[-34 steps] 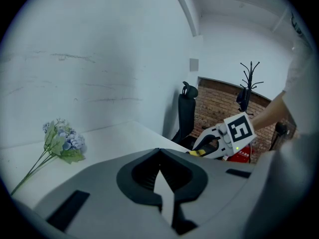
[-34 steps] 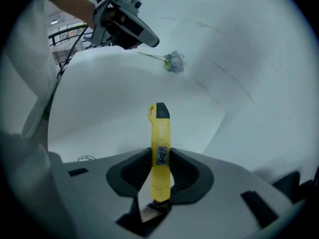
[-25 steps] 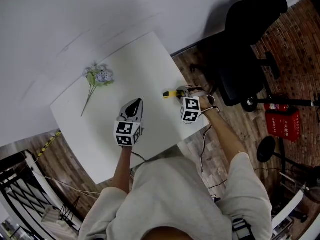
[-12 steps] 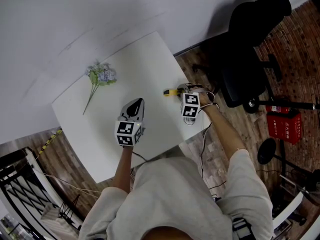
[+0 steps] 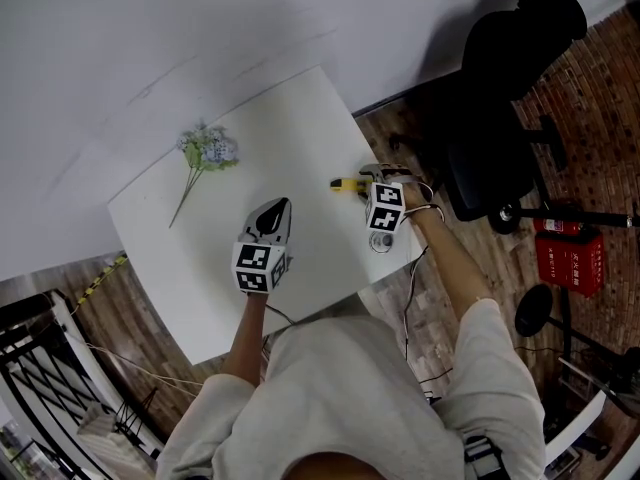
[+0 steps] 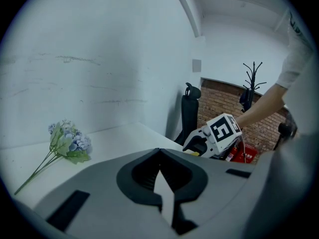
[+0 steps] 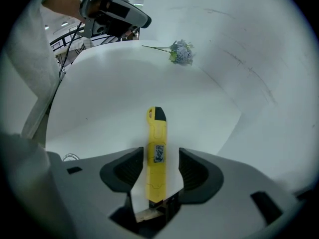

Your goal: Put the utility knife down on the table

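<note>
Looks like the release step to me. The right gripper [image 7: 159, 159] has just been opening its jaws, and they stand wide with the knife [image 7: 156, 133] between them. There's a clear gap to each pad, so nothing's pinching it.

The knife seems to be resting on the table [image 5: 290, 133], well apart from the flowers [image 5: 208, 150], over on the far side of the top from them near the edge. Can't swear its near end lies fully flat though. Its dark-capped tip sticks out past the jaws, pointing roughly toward the flowers.

Next move, I'd guess: back the gripper straight off without a pad nudging the handle.

The left gripper [image 6: 160, 153] is clenched on nothing, nearer the flowers than the knife is.
</note>
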